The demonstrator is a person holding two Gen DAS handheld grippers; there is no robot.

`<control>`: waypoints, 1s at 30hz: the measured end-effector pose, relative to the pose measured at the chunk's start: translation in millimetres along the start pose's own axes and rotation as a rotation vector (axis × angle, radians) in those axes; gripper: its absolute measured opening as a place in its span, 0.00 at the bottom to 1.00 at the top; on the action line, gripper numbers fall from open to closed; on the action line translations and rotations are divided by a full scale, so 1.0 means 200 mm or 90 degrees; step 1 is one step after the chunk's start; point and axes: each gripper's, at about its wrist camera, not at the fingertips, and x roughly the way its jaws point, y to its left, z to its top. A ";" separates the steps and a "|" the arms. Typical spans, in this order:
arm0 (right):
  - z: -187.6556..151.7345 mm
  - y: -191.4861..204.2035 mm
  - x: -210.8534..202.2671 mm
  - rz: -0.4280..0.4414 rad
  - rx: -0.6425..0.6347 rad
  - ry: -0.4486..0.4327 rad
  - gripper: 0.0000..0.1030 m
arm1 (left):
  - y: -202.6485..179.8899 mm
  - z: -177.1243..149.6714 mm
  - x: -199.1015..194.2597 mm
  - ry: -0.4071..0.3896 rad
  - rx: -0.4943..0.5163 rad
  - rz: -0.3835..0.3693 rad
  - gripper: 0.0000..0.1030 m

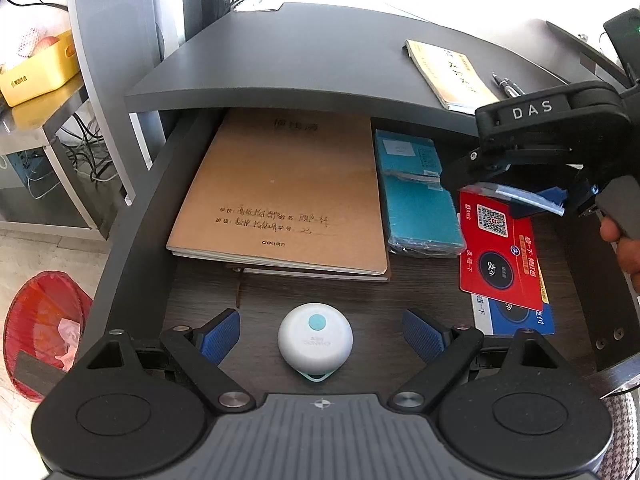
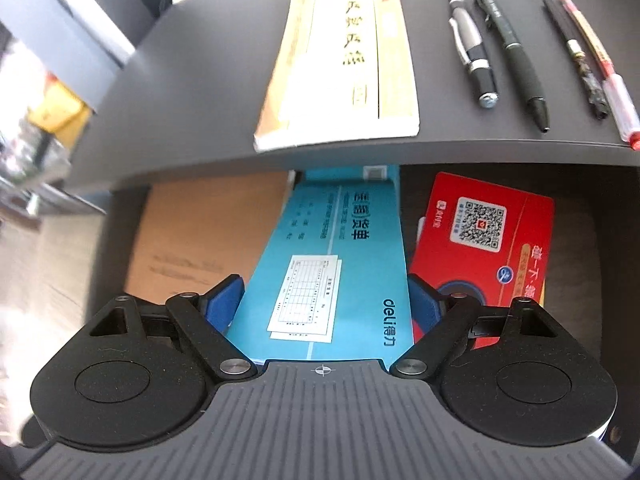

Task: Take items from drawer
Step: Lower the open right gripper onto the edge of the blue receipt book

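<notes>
The open drawer (image 1: 592, 320) fills the middle of the left wrist view, under the edge of the dark desk top (image 1: 320, 60). The left gripper (image 1: 320, 334) sits at the bottom centre, its blue pads spread wide on either side of a white round device (image 1: 315, 342) on the drawer floor, touching nothing. At centre lies a brown notebook (image 1: 280, 192), with a pack of blue receipt pads (image 1: 416, 200) just to its right and a red QR card (image 1: 500, 248) further right. In the right wrist view the right gripper (image 2: 326, 306) has one blue receipt pad (image 2: 332, 264) between its pads, which lie against both long edges. On the desk top, upper frame, a yellow booklet (image 2: 340, 60) and four pens (image 2: 520, 48) lie.
</notes>
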 end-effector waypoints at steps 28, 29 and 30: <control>-0.04 -0.44 0.43 0.080 0.048 0.105 0.72 | -0.05 -0.01 0.03 0.014 0.020 0.007 0.87; -0.04 -0.45 0.44 0.096 0.060 0.113 0.71 | -0.05 -0.01 0.03 0.014 0.020 0.009 0.87; -0.04 -0.46 0.46 0.105 0.067 0.120 0.70 | -0.05 -0.01 0.04 0.015 0.021 0.010 0.87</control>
